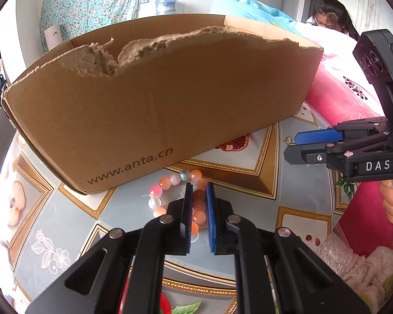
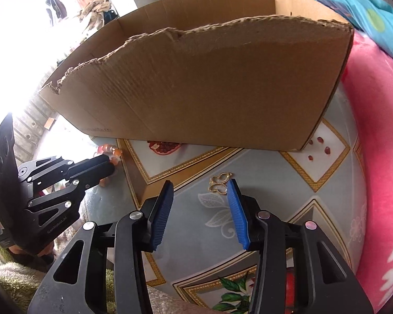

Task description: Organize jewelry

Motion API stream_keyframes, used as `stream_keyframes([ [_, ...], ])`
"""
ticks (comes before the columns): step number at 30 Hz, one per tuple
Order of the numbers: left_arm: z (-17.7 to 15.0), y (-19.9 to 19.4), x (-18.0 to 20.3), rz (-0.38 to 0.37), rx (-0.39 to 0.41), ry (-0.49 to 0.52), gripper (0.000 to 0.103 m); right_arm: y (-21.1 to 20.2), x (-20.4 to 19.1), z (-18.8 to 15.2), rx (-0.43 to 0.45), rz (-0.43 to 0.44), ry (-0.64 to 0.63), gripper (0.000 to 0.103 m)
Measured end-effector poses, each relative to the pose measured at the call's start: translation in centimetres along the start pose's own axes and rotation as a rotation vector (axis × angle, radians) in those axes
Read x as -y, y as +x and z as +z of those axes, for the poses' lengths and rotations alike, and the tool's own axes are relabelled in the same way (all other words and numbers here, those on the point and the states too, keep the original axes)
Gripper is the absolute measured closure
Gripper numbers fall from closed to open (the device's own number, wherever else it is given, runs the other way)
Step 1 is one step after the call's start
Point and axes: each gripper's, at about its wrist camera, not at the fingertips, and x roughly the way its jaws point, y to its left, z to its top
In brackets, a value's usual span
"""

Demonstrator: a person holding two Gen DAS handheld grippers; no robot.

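Jewelry lies in two pieces on the patterned bench (image 1: 249, 188), both just in front of the torn cardboard box (image 1: 157, 99) that stands behind them. One piece is a beaded bracelet (image 1: 170, 183) of orange, pink and clear round beads, lying as a loose ring just beside the box's near wall. The left claw (image 1: 199, 187) is straight over it: its two blue-padded fingers (image 1: 209, 209) stand narrowly apart with one side of the ring, a run of orange beads, between them. Whether the pads already press on the beads cannot be told from here. The grasped run lies along the claw's pointing line, and the rest of the ring bulges off to its left.

The other piece is a small gold ornament (image 2: 220, 183) of looped, curly wire, lying flat on the pale blue part of the cloth. The right claw (image 2: 200, 185) is wide open and holds nothing. The ornament sits just ahead of it and a little to the right of its centre line, close to the tip of the right-side finger, with its long axis running roughly away from the claw toward the box. The right claw is plainly the nearer one for this piece, and it likely needs a small shift rightward before closing.

The box's open top stands higher than both claws, so any drop into it calls for a lift over the ragged edge
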Motion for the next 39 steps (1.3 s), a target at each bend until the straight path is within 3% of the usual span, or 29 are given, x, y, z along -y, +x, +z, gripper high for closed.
stream_keyframes([
  [4, -0.1, 0.0, -0.1, -0.004, 0.001, 0.000, 0.094, -0.2, -0.1, -0.1, 0.000, 0.003, -0.001, 0.062],
  [13, -0.1, 0.0, -0.2, -0.009, 0.003, -0.007, 0.094, -0.4, 0.4, 0.0, 0.011, -0.111, 0.014, 0.062],
  [25, -0.1, 0.0, -0.1, -0.007, 0.003, -0.006, 0.094, 0.5, -1.3, -0.3, 0.035, -0.197, -0.017, 0.077],
  [39, -0.1, 0.0, -0.1, -0.010, 0.003, -0.011, 0.094, -0.4, 0.2, 0.4, 0.014, -0.168, 0.048, 0.084],
])
